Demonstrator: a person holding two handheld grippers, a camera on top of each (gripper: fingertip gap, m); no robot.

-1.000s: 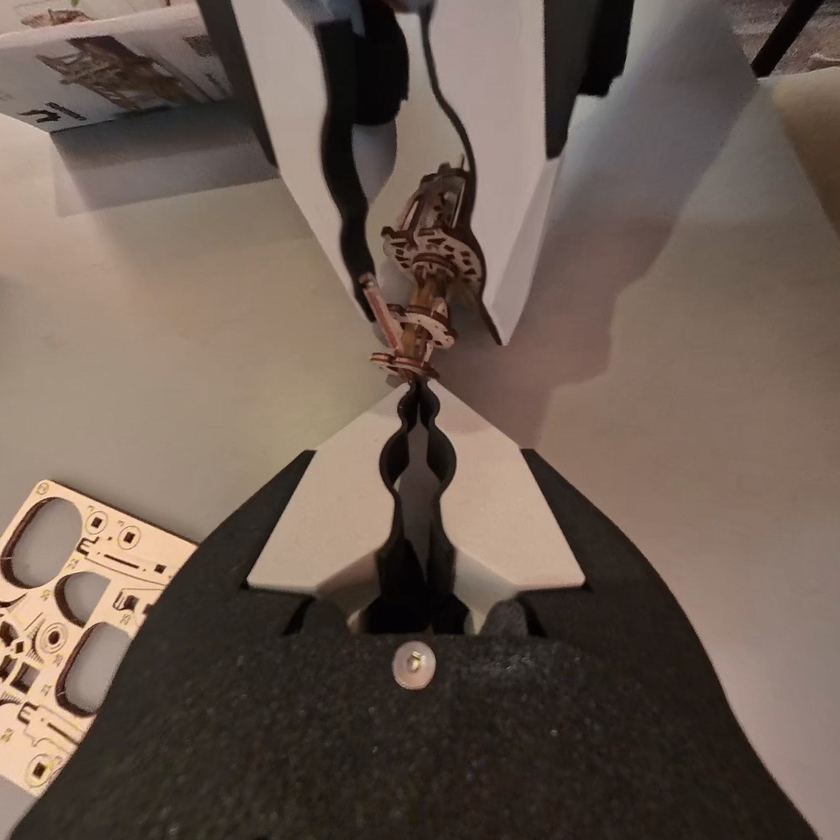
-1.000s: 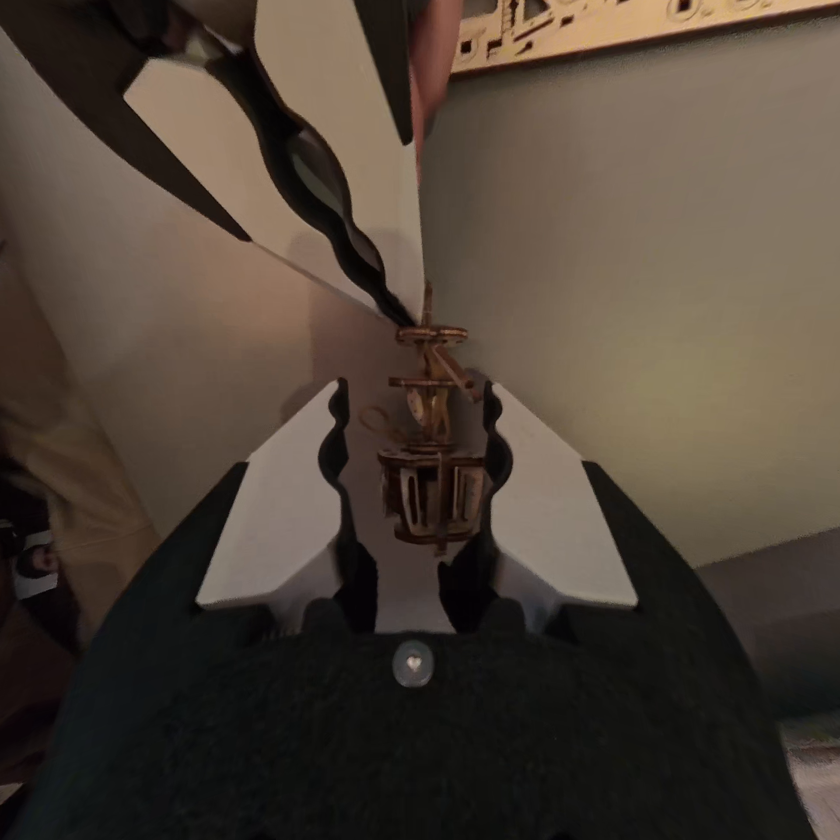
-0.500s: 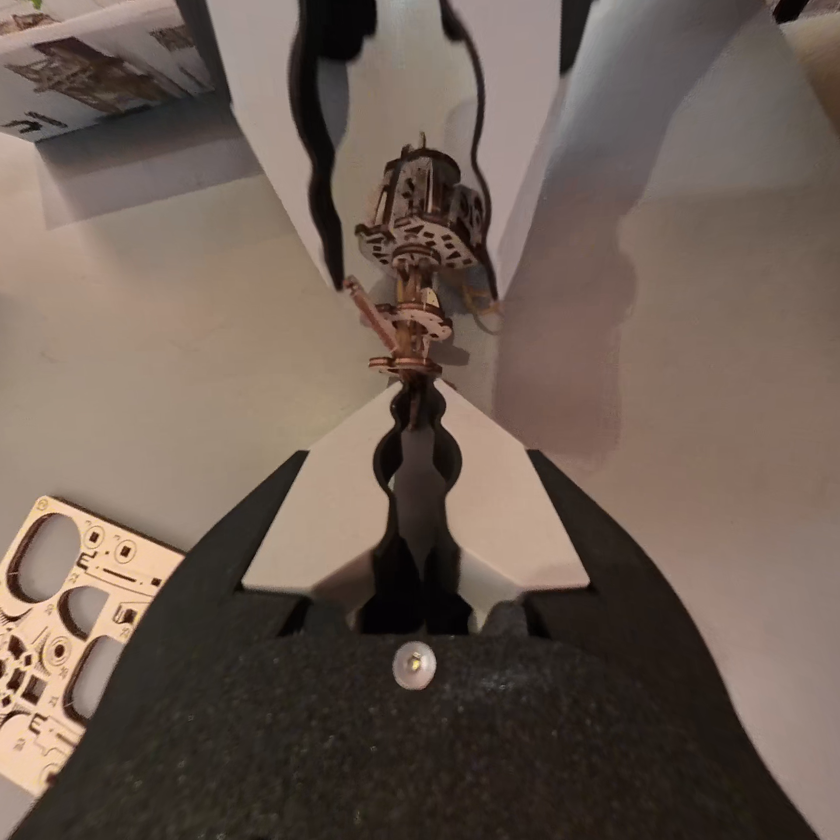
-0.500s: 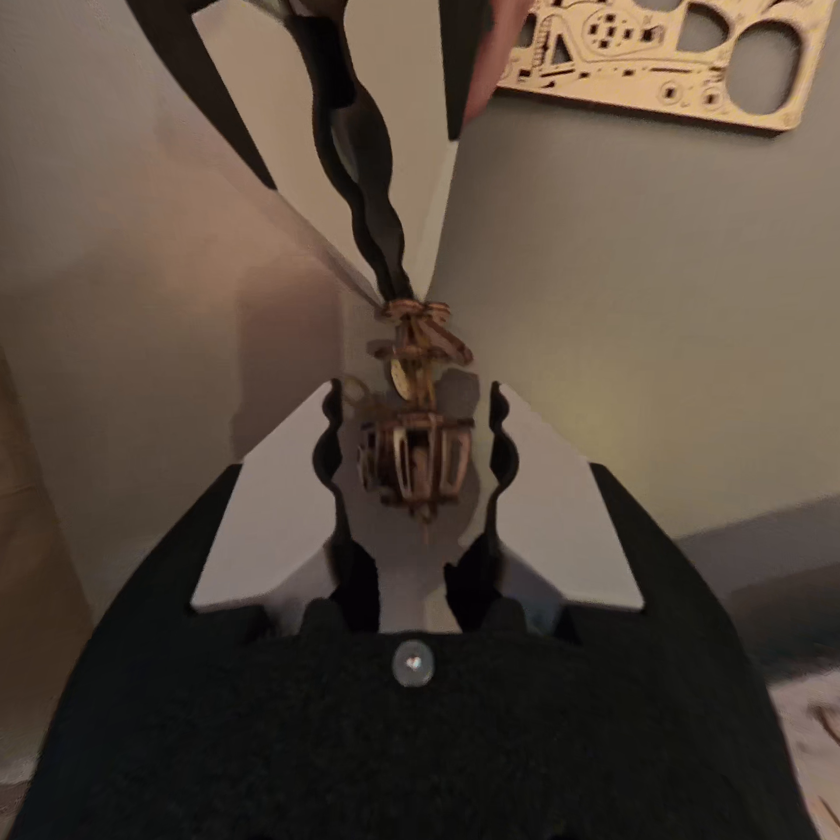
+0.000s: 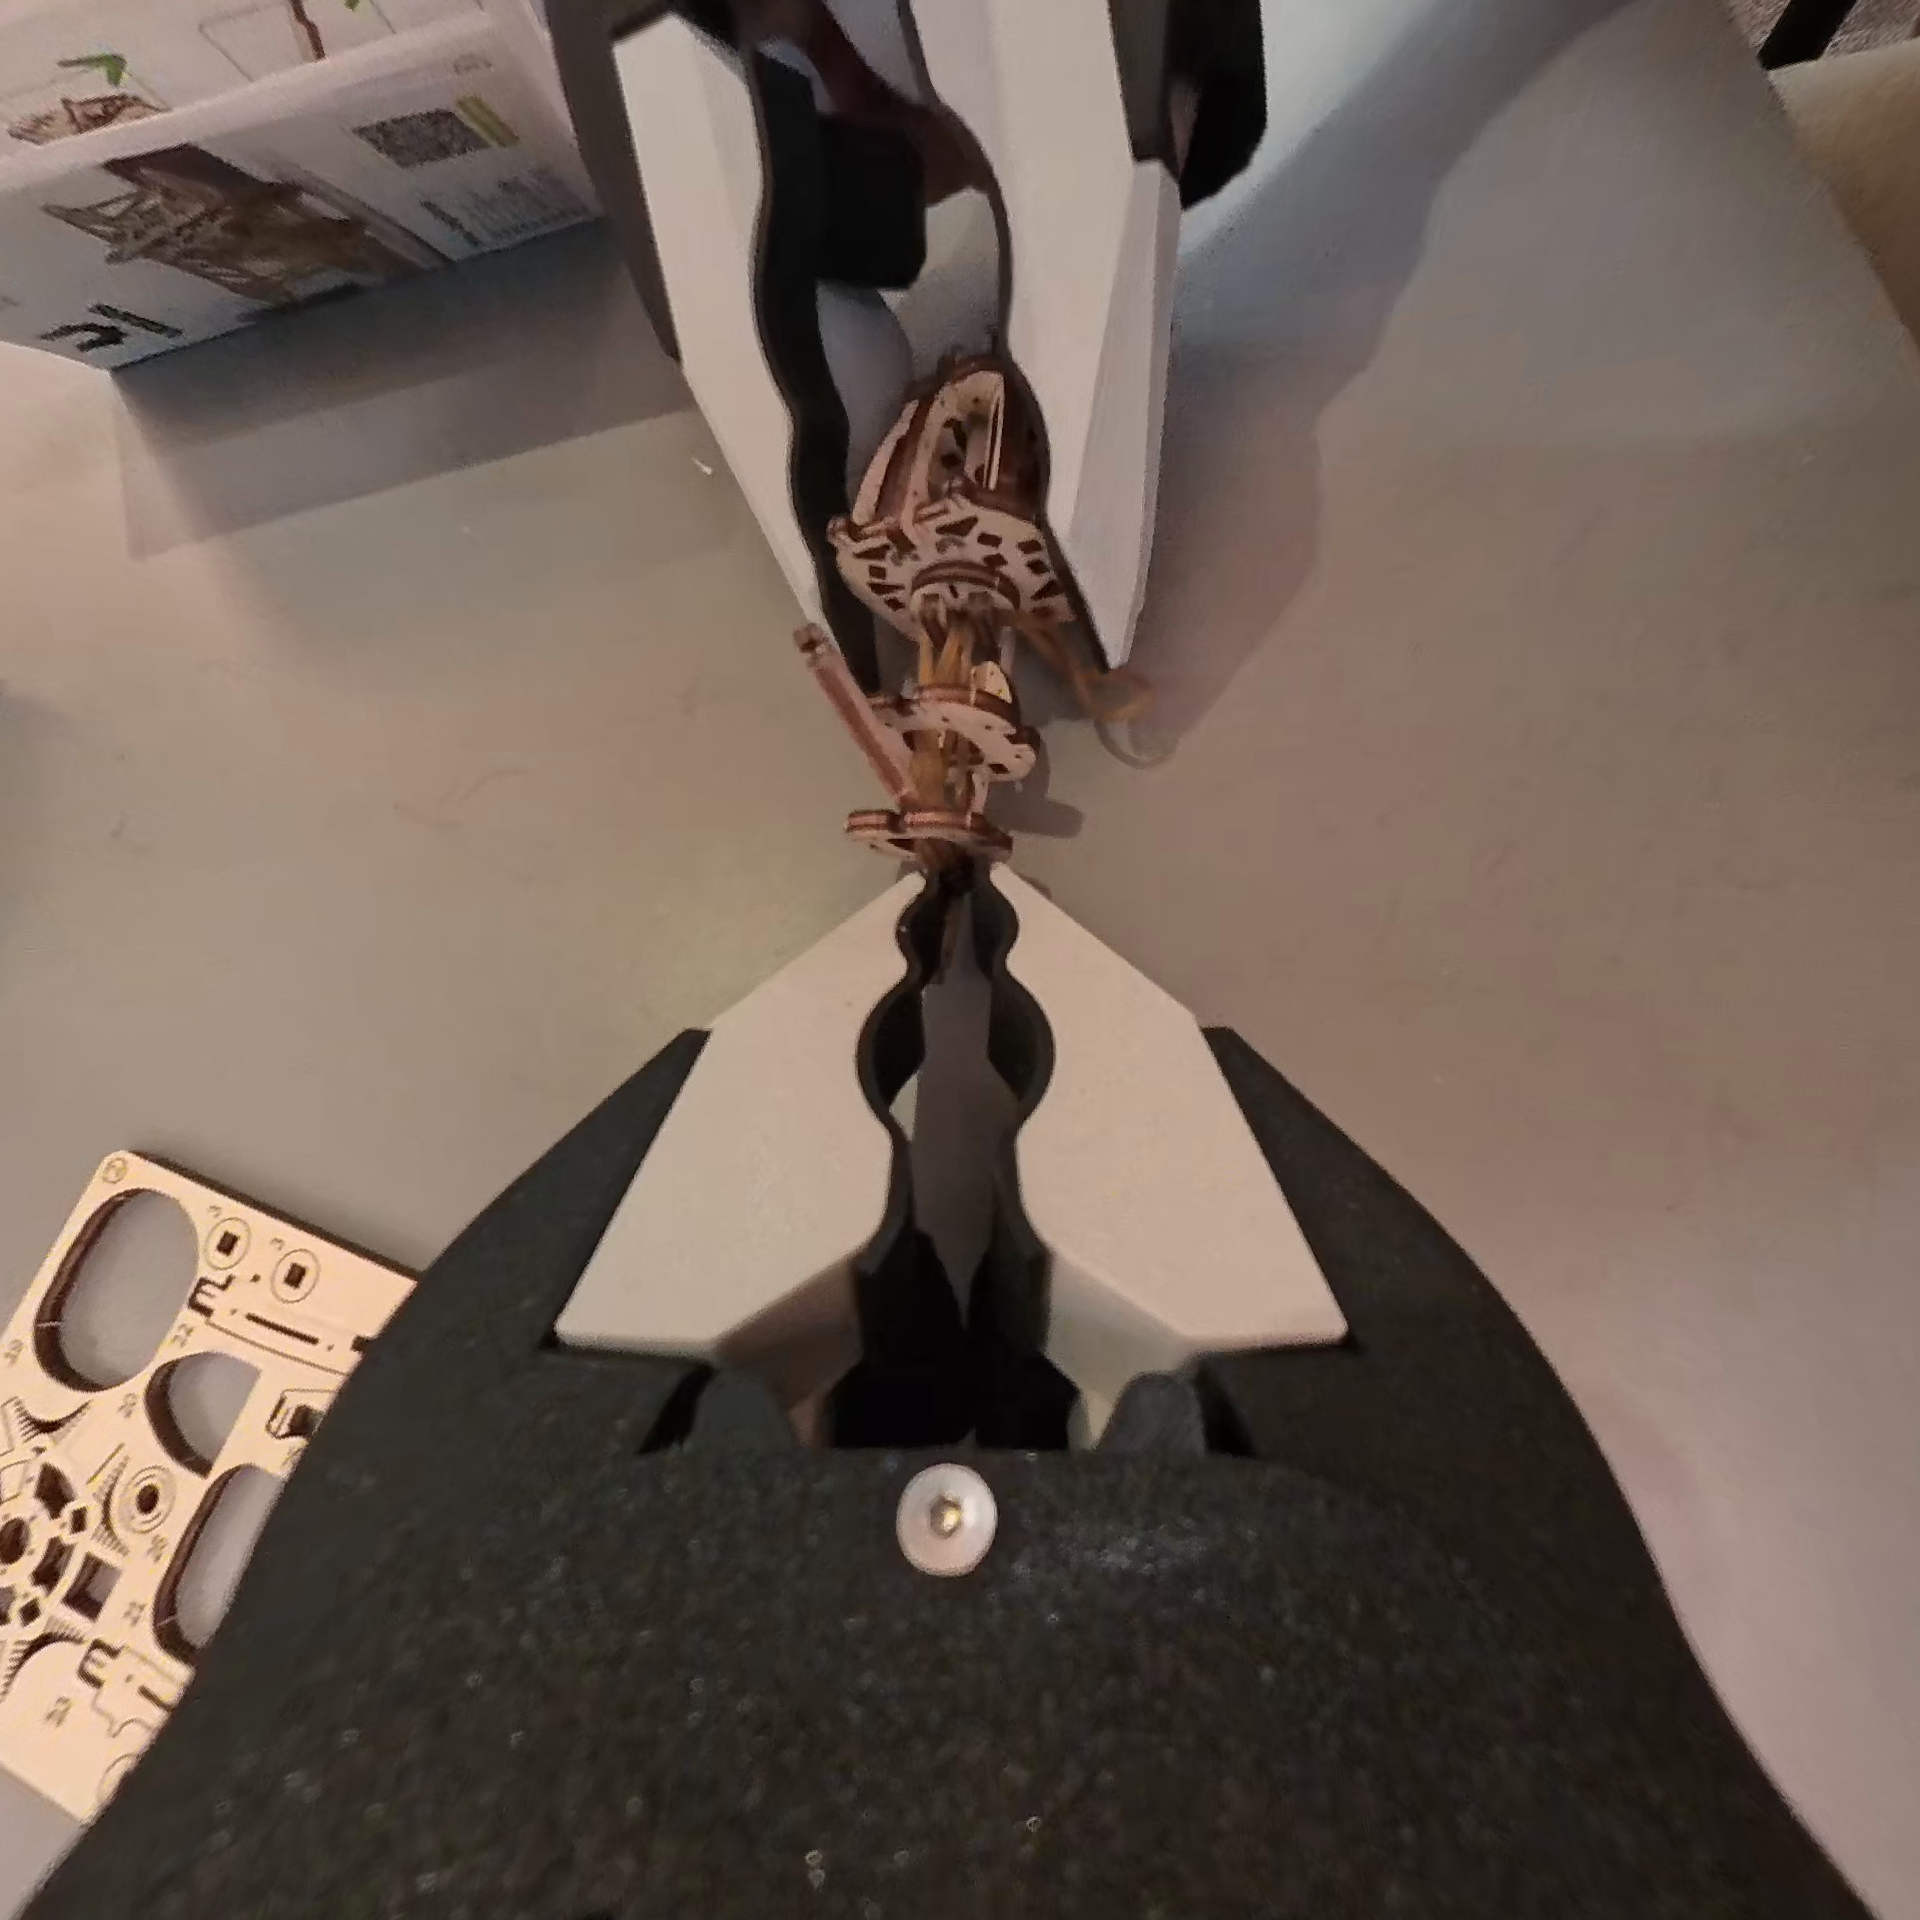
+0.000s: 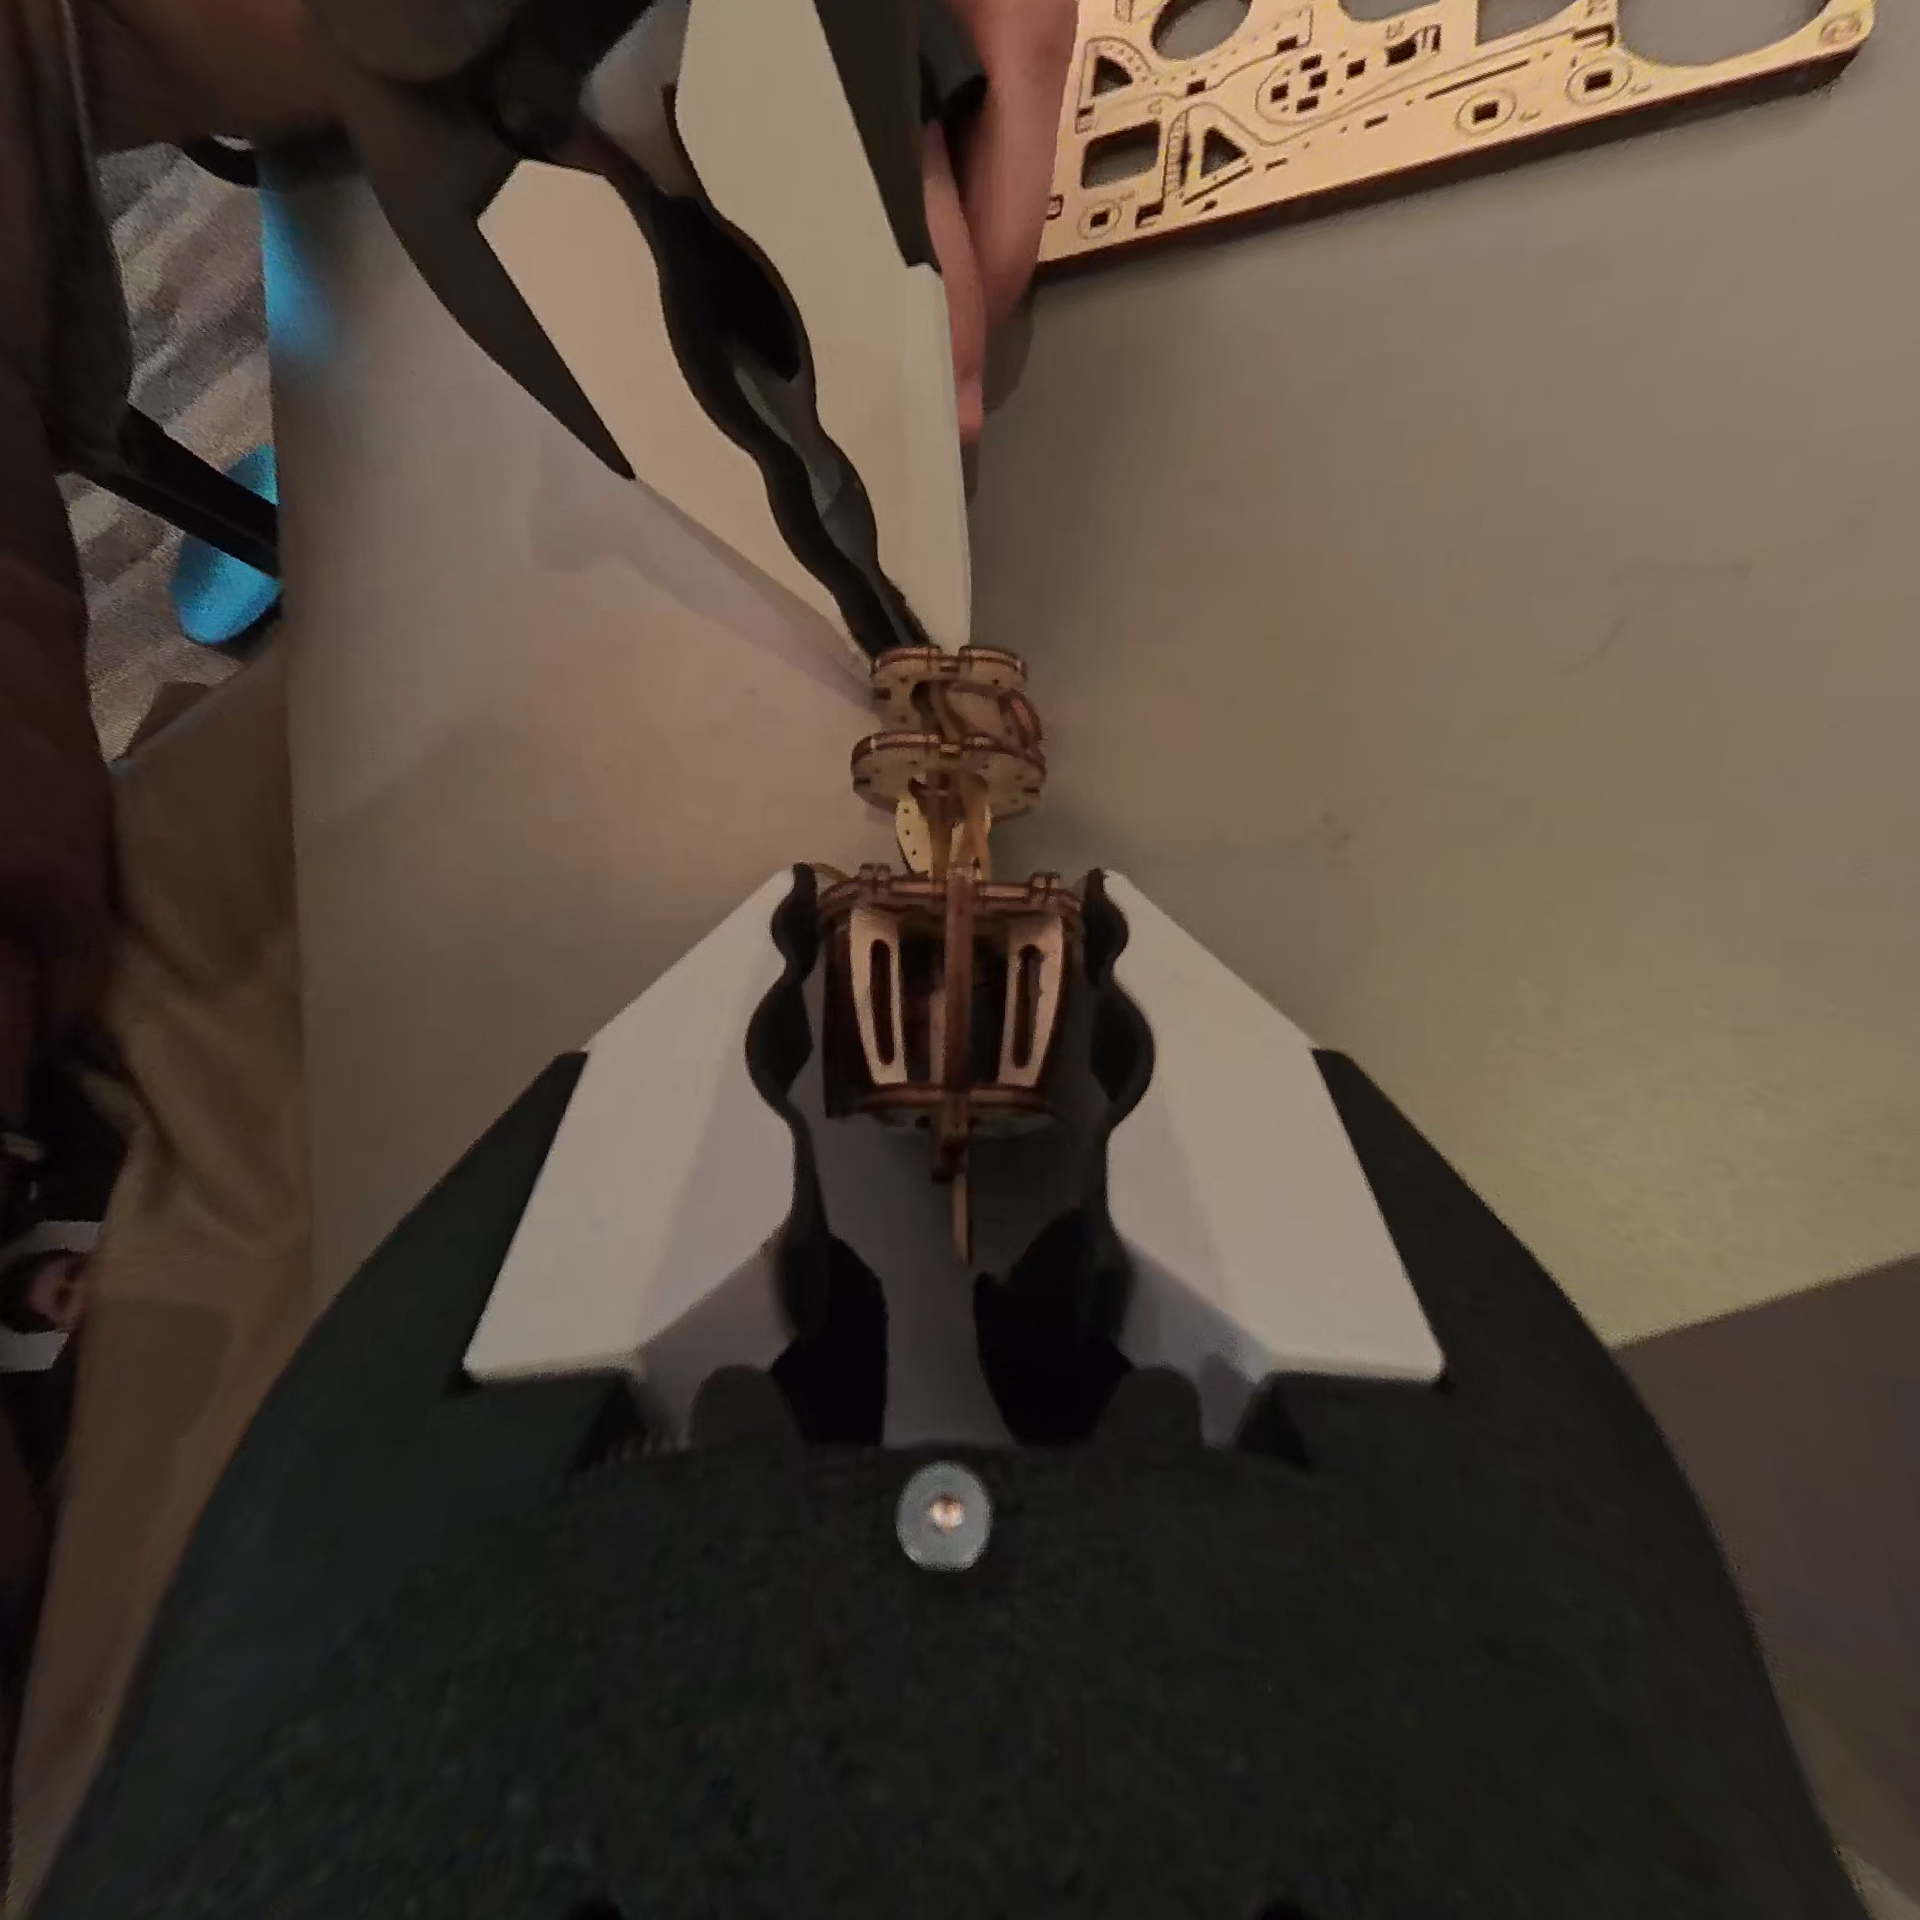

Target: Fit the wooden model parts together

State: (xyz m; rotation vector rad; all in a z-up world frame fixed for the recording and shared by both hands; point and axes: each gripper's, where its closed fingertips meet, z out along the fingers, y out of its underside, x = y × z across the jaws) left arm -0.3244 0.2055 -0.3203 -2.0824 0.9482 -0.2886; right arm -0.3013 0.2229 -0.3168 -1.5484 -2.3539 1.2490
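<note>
Left tongs [image 5: 951, 894]: pinching the thin end of the wooden model [image 5: 951, 582].
Right tongs [image 6: 940, 914]: clamped on the model's cage-like body.
Model: held above the bench [image 5: 416, 779], between both tongs.
Parts sheet [image 5: 135, 1382]: flat on bench, 8 o'clock.
Box [image 5: 260, 197]: 11 o'clock.

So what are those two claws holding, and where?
One wooden model: the left gripper pinches its thin end, and the right gripper clasps its cage-like body between its fingers.
</note>
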